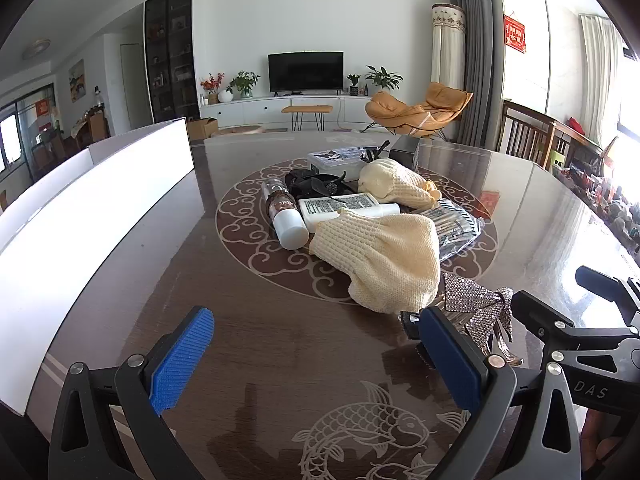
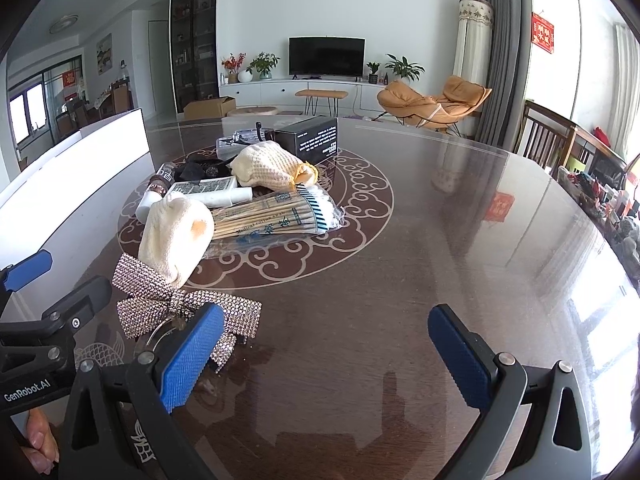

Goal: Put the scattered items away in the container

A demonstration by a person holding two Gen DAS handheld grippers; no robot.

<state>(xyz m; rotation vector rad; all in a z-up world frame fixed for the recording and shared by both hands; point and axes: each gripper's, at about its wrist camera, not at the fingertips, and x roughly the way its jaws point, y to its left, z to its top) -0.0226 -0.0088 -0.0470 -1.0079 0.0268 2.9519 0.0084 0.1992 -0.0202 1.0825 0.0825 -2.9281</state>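
Left wrist view: the right tool's arm reads "DAS". The left tool (image 1: pixel 316 356) is spread wide, gripping nothing, over the worktop (image 1: pixel 280 340). Two cream knitted gloves (image 1: pixel 384 256) lie piled with one brown-labelled bottle (image 1: pixel 285 214); the white container (image 1: pixel 92 208) stands left.

Right wrist view: "GenRobot.AI" marks the left tool's arm. The right tool (image 2: pixel 326 352) gapes empty, its left finger beside one rhinestone bow clip (image 2: pixel 176 304); the cotton-swab pack (image 2: pixel 276 216) reads "Medical Cotton Swab".

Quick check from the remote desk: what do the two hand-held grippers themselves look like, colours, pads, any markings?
Both look alike: the left hand-held gripper and the right hand-held gripper have black angular frames with silver pivot bolts and blue ribbed pads on the fingers. Seen from the other camera, one body reads "DAS", the other "GenRobot.AI". No cables show.
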